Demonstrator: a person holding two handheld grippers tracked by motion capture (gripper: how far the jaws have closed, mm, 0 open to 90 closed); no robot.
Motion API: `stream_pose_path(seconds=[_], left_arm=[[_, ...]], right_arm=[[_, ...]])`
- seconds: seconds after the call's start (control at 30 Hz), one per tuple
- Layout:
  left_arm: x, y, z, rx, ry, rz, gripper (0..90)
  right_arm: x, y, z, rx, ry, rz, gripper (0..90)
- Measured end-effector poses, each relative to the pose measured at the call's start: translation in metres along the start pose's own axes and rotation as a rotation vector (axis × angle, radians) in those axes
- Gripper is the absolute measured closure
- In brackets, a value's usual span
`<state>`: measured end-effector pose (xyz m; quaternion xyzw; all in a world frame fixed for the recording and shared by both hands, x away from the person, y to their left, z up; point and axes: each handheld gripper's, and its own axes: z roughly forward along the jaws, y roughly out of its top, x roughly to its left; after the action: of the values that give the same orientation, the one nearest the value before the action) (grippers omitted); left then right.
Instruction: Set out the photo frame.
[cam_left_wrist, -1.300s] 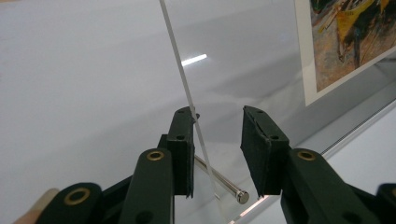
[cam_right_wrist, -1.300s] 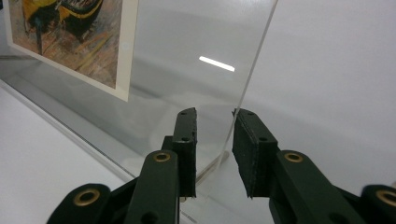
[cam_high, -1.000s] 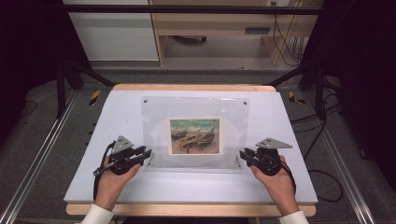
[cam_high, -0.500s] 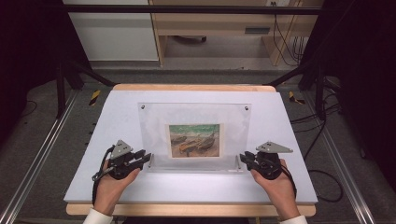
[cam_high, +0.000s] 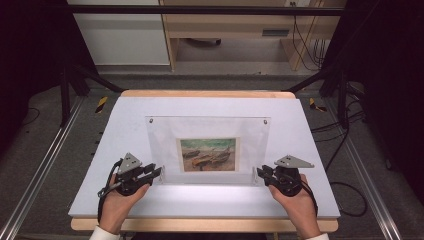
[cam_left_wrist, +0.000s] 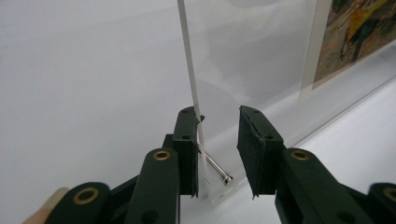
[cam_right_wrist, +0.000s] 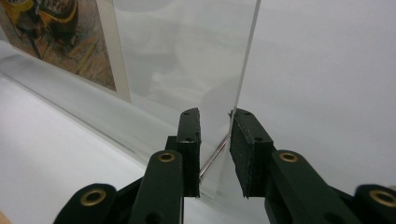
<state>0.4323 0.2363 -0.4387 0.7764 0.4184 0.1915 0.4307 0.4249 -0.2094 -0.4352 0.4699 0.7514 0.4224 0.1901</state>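
So the clear acrylic frame (cam_high: 207, 150) stands mid-surface, long axis 9-to-3, with left gripper (cam_high: 156, 173) and right gripper (cam_high: 260, 173) jaws parted, straddling its bottom corners, neither clamped yet.

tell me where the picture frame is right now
In the high view the clear frame stands at the table's middle toward the near edge, between the left gripper at its lower left corner and the right gripper at its lower right.

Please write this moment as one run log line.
object: clear acrylic picture frame, upright on table | left gripper: jaws open astride left lower corner | right gripper: jaws open astride right lower corner
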Motion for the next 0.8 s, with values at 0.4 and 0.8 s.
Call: stream_pose_path(seconds=[0.4, 0.8], left_arm=[[-0.003, -0.007, 0.0, 0.001, -0.013, 0.025, 65.3], [0.027, -0.015, -0.035, -0.078, 0.153, 0.016, 30.3]], right_arm=[[0.003, -0.008, -0.001, 0.005, 0.014, -0.003, 70.8], [-0.003, -0.02, -0.012, -0.015, -0.132, -0.072, 36.3]])
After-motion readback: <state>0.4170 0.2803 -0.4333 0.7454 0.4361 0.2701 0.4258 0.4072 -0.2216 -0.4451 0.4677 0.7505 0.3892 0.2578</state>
